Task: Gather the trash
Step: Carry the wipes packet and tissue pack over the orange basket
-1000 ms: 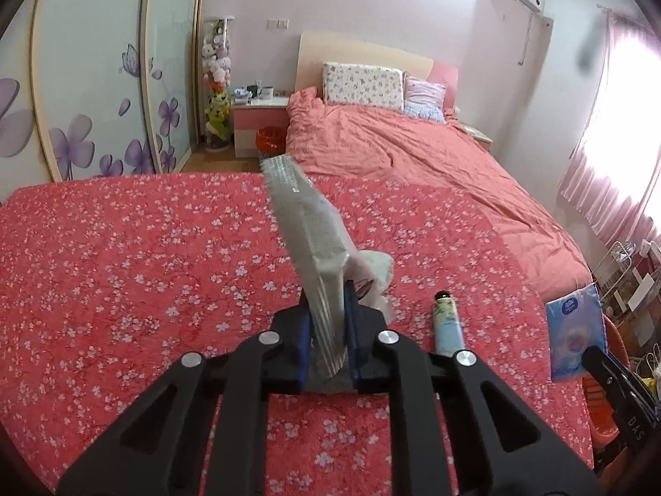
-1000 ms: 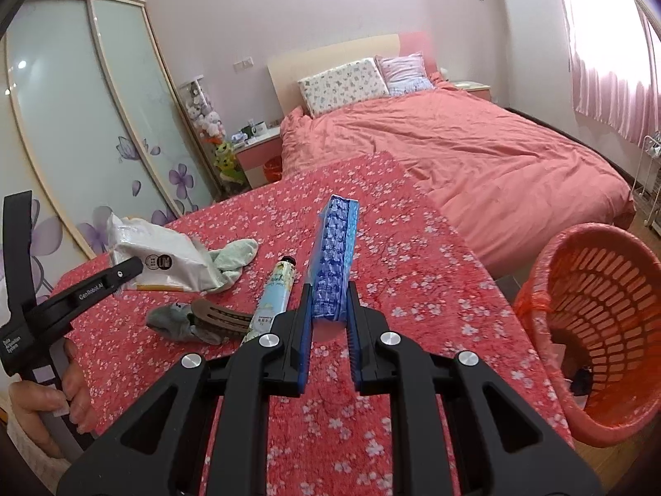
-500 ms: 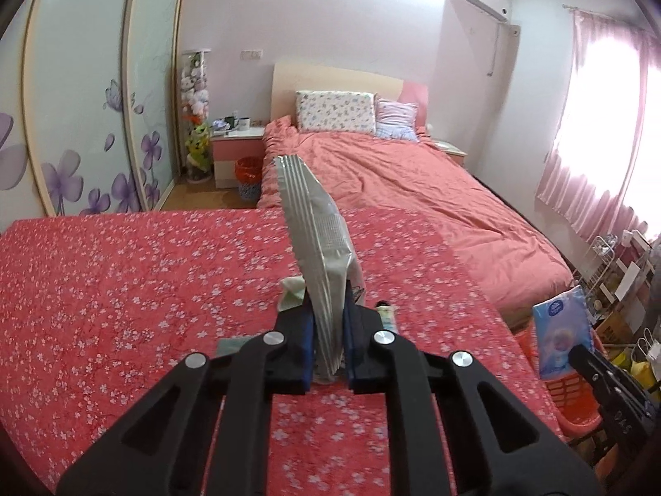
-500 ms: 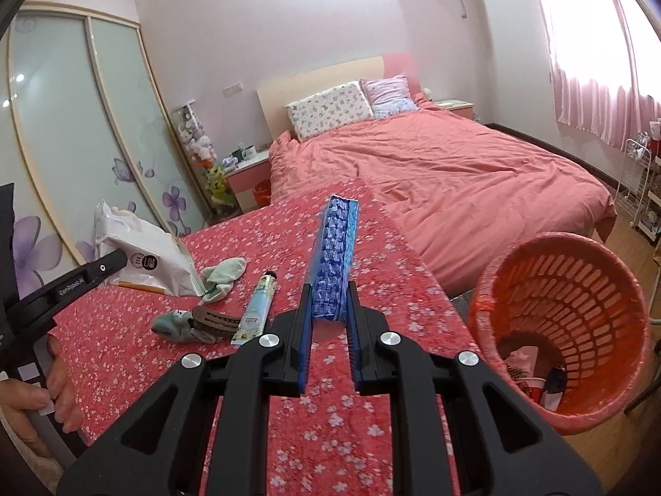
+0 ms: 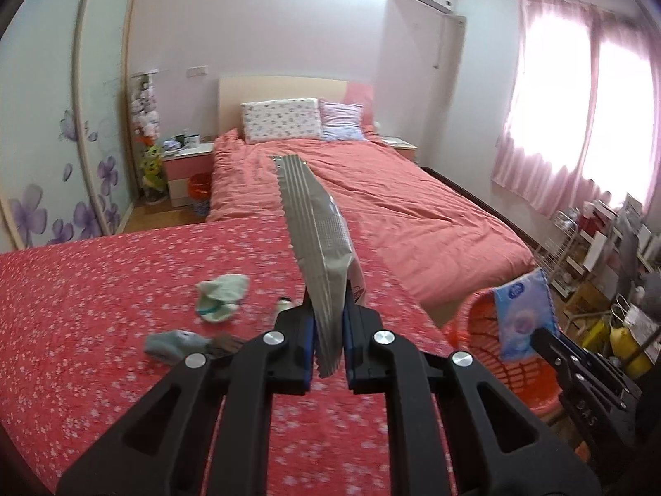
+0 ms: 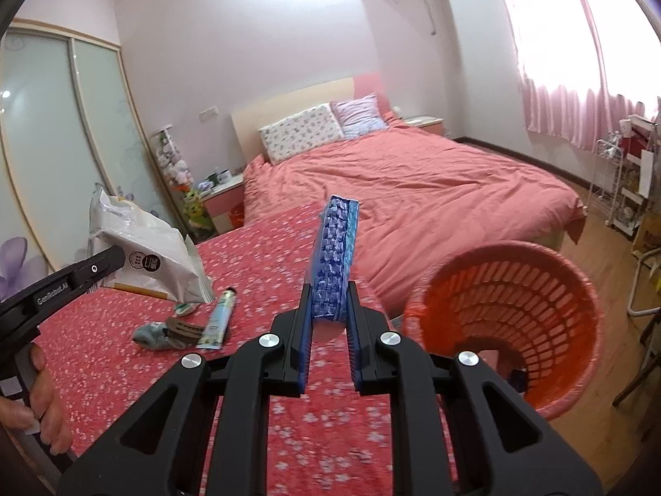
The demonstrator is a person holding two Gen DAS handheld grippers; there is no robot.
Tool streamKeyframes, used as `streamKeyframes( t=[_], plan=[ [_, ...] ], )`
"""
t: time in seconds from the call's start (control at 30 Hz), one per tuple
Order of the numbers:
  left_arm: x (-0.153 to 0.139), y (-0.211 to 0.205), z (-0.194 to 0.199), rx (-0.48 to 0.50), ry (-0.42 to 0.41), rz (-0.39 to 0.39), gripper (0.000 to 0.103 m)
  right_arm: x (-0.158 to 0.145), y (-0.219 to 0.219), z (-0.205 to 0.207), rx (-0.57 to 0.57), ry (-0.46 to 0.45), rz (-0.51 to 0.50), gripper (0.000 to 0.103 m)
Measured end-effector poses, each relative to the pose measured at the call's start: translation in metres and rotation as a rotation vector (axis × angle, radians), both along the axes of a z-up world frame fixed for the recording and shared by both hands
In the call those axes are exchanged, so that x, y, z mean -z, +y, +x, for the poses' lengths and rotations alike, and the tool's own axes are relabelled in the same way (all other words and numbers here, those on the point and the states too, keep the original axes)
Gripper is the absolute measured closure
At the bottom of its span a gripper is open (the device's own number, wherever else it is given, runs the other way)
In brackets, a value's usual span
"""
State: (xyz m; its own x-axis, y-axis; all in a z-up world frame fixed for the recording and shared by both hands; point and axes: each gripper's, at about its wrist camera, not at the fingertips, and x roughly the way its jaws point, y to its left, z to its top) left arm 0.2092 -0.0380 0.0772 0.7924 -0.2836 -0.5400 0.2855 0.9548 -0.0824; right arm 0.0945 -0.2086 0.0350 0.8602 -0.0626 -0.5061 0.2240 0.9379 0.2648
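Snack bag (image 5: 318, 239) is pinched in the left hand-held gripper (image 5: 328, 332); tissue pack (image 6: 332, 260) in the right hand-held gripper (image 6: 328, 322).

basket (image 6: 512, 310) mouth open — unobstructed | socks (image 5: 223, 295), tube (image 6: 217, 322) clutter cloth

The silver snack bag (image 5: 318, 244) and the blue tissue pack (image 6: 332, 264) are carried rightward, nearer the orange basket (image 6: 574, 301), now in fuller view.
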Motion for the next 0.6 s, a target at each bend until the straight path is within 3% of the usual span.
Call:
streamKeyframes(
  t=[0.6],
  plan=[
    [0.023,-0.129,-0.03,0.229,0.021,0.051,0.091,0.018,-0.079,-0.029,0.253,0.032,-0.138,0.088]
  ],
)
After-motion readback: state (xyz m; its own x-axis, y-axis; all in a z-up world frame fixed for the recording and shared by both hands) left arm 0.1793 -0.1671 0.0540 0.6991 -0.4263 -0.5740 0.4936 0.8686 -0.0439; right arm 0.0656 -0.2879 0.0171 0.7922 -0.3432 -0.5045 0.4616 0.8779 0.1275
